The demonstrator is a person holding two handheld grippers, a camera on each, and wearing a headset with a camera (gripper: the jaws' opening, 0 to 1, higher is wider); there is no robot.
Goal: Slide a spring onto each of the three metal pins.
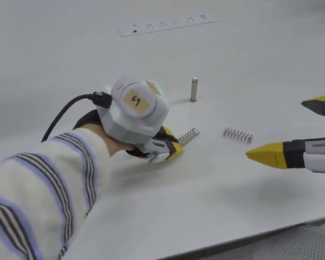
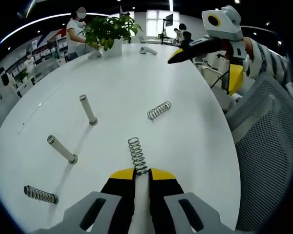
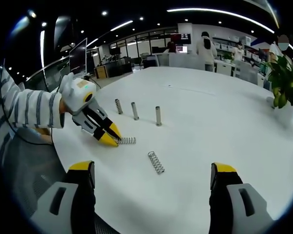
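left gripper [image 2: 141,171] clamps spring [image 2: 136,152] | right gripper [image 3: 153,168] apart | right gripper view: three pins [image 3: 135,110], 11 o'clock | head view: one pin [image 1: 194,89]

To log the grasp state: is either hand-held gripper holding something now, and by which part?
The left hand-held gripper pinches one spring by its near end. The right hand-held gripper is open, holding nothing.

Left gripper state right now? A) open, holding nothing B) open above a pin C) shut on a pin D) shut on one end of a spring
D: in the left gripper view, the left gripper has its yellow-tipped jaws closed together on the near end of a spring.
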